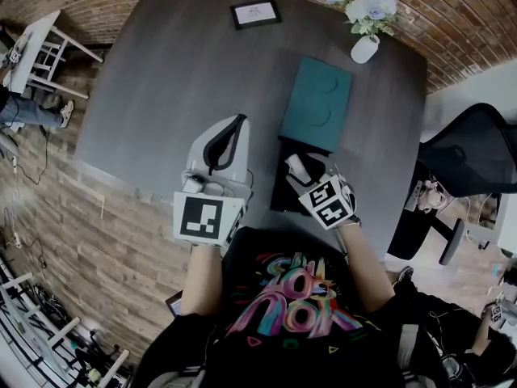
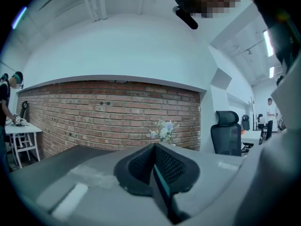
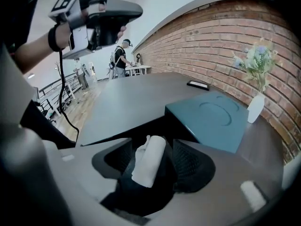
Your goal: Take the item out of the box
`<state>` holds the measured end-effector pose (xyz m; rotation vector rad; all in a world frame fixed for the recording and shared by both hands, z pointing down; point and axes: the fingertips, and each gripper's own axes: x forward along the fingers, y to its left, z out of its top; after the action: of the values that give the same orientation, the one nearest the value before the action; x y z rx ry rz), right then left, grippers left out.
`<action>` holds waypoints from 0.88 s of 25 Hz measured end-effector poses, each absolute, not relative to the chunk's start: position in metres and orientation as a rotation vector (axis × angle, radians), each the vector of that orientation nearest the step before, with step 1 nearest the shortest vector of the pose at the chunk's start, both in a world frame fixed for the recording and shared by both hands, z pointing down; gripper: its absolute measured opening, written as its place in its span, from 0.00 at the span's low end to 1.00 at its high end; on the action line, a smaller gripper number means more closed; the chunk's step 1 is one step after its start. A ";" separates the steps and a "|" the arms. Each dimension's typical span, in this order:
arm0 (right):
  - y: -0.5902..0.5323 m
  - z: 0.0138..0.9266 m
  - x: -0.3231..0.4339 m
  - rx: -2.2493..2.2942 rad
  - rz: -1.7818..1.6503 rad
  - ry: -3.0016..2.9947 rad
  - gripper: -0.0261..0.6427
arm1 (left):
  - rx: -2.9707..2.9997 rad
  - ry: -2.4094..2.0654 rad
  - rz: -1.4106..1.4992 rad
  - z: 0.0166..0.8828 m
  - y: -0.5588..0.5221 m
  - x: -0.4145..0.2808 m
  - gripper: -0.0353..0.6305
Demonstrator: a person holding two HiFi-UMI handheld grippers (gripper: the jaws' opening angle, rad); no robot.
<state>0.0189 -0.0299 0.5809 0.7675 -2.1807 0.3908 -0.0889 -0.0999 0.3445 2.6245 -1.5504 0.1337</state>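
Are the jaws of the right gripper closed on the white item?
No: the right gripper has its jaws apart, with the white item between them, a gap on each side.

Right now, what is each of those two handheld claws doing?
Left gripper: closed, apparently empty.
Right gripper: open, with the white rolled item in the black box between its jaws, not gripped.

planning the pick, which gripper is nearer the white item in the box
Right. The right gripper is over the open box, white item between its open jaws; the left gripper is off to the box's left.
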 end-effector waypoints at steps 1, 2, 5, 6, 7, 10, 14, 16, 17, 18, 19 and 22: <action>-0.029 0.584 0.019 0.764 0.377 -2.168 0.42 | 2.625 -1.551 0.132 0.345 -0.099 -0.089 0.05; -0.029 0.587 0.018 0.760 0.359 -2.156 0.43 | 2.625 -1.551 0.130 0.345 -0.099 -0.088 0.05; -0.027 0.594 0.017 0.734 0.310 -2.113 0.43 | 2.626 -1.550 0.132 0.345 -0.098 -0.088 0.05; -0.026 0.596 0.016 0.719 0.297 -2.096 0.44 | 2.625 -1.550 0.132 0.345 -0.098 -0.088 0.05; -0.025 0.599 0.016 0.705 0.285 -2.079 0.44 | 2.624 -1.551 0.131 0.346 -0.098 -0.089 0.05; -0.024 0.604 0.016 0.676 0.268 -2.034 0.45 | 2.620 -1.554 0.128 0.347 -0.098 -0.090 0.05; -0.025 0.608 0.017 0.664 0.267 -1.986 0.44 | 2.600 -1.557 0.127 0.348 -0.097 -0.093 0.05; -0.024 0.611 0.018 0.651 0.249 -1.956 0.43 | 2.609 -1.554 0.128 0.348 -0.096 -0.092 0.05; -0.024 0.613 0.018 0.644 0.236 -1.942 0.43 | 2.613 -1.553 0.130 0.348 -0.096 -0.092 0.05; -0.024 0.614 0.019 0.636 0.223 -1.930 0.41 | 2.614 -1.551 0.131 0.349 -0.096 -0.092 0.05; -0.024 0.615 0.019 0.629 0.211 -1.921 0.41 | 2.615 -1.550 0.132 0.349 -0.096 -0.092 0.05; -0.024 0.617 0.022 0.622 0.180 -1.901 0.39 | 2.614 -1.550 0.128 0.349 -0.095 -0.091 0.05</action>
<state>0.0218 -0.0241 0.6174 0.6225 -1.9011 0.1802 -0.0912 -0.0951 0.3490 2.6139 -1.5503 0.1281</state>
